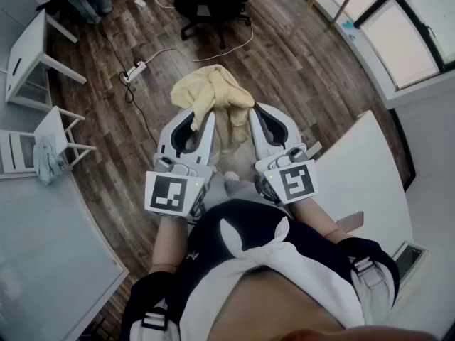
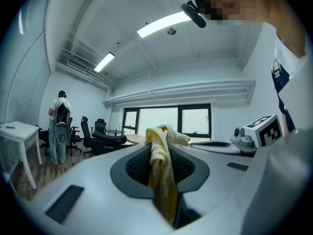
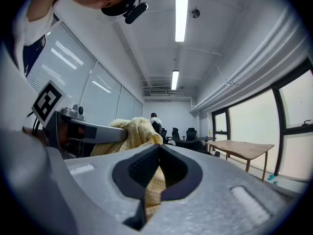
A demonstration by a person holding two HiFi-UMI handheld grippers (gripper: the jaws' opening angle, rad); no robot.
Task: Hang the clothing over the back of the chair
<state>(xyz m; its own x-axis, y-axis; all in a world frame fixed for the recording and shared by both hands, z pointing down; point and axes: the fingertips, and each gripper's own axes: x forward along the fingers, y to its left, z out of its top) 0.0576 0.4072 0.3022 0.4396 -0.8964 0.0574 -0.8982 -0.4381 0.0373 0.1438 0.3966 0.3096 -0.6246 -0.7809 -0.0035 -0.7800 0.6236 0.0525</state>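
The left claw [image 1: 199, 123] and the right claw [image 1: 257, 119] are each almost closed, clamped on a fold of the yellow garment [image 1: 213, 91]. The garment is bunched between them, held up above the wooden floor [image 1: 298, 69].

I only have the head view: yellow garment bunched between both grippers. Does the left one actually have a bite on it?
Observer: Yes. The left gripper view shows a fold of the yellow garment pinched between the left gripper's jaws.
Operator: And the right?
Observer: Same. The right gripper is closed on a yellow fold too.
Operator: Any chair back ahead of the jaws?
Observer: Not the white chair. The left gripper view shows black office chairs and a standing person far off.
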